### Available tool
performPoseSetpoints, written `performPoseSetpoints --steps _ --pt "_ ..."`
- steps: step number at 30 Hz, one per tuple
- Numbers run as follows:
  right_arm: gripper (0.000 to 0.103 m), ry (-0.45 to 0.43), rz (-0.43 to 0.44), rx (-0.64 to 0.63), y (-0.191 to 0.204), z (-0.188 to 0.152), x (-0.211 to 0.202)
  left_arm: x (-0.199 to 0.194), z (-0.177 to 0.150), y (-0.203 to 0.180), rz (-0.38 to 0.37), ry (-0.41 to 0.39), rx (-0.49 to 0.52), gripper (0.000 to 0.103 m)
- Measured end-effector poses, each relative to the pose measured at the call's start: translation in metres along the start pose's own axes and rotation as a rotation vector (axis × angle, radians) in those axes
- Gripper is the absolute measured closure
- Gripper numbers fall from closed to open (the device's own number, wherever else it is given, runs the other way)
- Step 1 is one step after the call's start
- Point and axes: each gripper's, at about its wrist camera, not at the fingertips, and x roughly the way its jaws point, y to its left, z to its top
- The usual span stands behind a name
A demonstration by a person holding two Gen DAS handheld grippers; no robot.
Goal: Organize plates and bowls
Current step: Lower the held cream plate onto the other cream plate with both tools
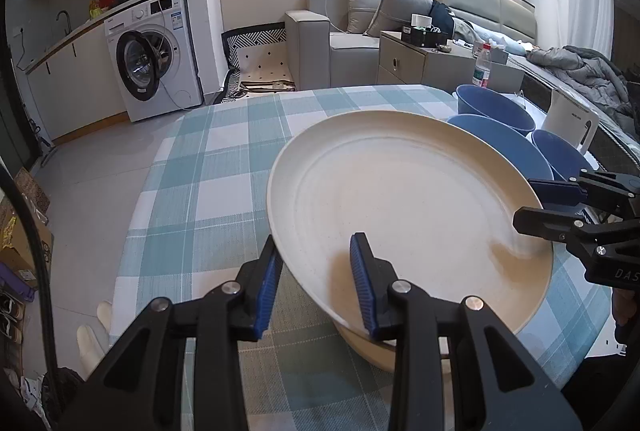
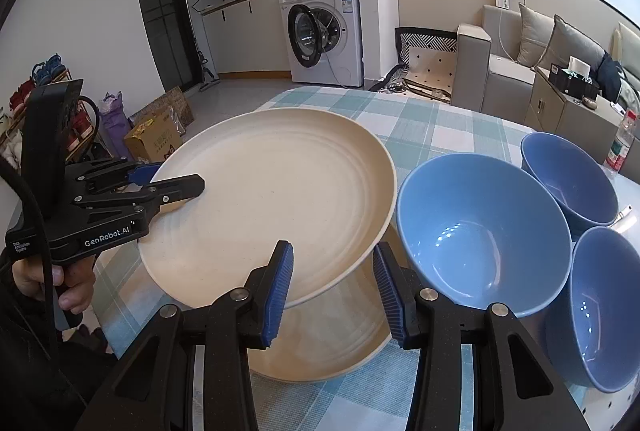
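- The left wrist view looks along its gripper (image 1: pixel 316 285), tilted down, close over the plate (image 1: pixel 408 207), facing the washer (image 1: pixel 154 59) and sofa (image 1: pixel 360 31).
- The right wrist view looks likewise from the plate's (image 2: pixel 272 207) other side, bowls (image 2: pixel 480 231) just to its right.
- Both views share the plate, bowls, table (image 1: pixel 224 159), washer, sofa, and each other's gripper.

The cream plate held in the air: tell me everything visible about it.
The cream plate is large, round and matte, faintly speckled, with concentric ridges and a raised rim. It is empty and tilted, held above a second cream plate on the checked tablecloth. The left claw and right claw each clamp its rim on opposite sides.
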Motion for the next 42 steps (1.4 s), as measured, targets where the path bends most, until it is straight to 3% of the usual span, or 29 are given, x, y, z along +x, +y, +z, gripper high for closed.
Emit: performPoseSetpoints --steps 12,42 --pt "0.060 -0.020 -0.012 0.000 0.007 -0.027 0.002 0.001 -0.018 -0.002 -0.012 -0.005 0.028 0.071" --pt "0.060 0.056 -0.082 0.028 0.000 -0.062 0.028 0.028 -0.045 -0.020 -0.032 0.065 0.073 0.070"
